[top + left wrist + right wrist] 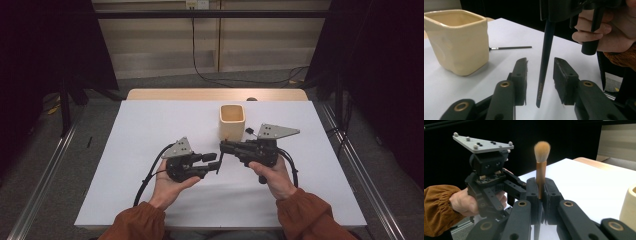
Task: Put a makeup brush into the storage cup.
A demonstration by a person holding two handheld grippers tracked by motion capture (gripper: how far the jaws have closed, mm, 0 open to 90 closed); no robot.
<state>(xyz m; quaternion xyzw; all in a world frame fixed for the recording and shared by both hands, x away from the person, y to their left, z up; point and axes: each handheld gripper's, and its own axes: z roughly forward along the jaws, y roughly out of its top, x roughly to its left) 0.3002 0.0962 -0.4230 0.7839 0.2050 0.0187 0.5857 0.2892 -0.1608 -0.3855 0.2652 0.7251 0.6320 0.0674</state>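
now the right gripper (223,146) has its fingers (532,195) clamped tight on a makeup brush (541,167), gripping the copper ferrule, with the pale bristle tuft standing upright above them in the right gripper view. the brush's dark handle (545,62) drops down below that grip, and in the left gripper view it hangs right in the gap between the left gripper's (218,161) fingers (520,77), which are spread wide and touching nothing, with a little room showing on either side of the handle. the handle tip sits low, close over the white desk (150,125).

taking the cream cup (232,121) as the landmark: both grippers meet just in front of it on the person's side, the right one nearest its base, the left one a little nearer the person. the cup is square-mouthed, upright, and sits toward the far middle of the desk. a second thin dark brush (510,47) lies flat on the desk just behind and beside the cup, one end tucked at the cup's wall.

open white desk runs wide to the left of the cup and to its right, and the near edge is well clear of the grippers. both hands hold from below, rust-coloured sleeves (305,212) at the near edge.
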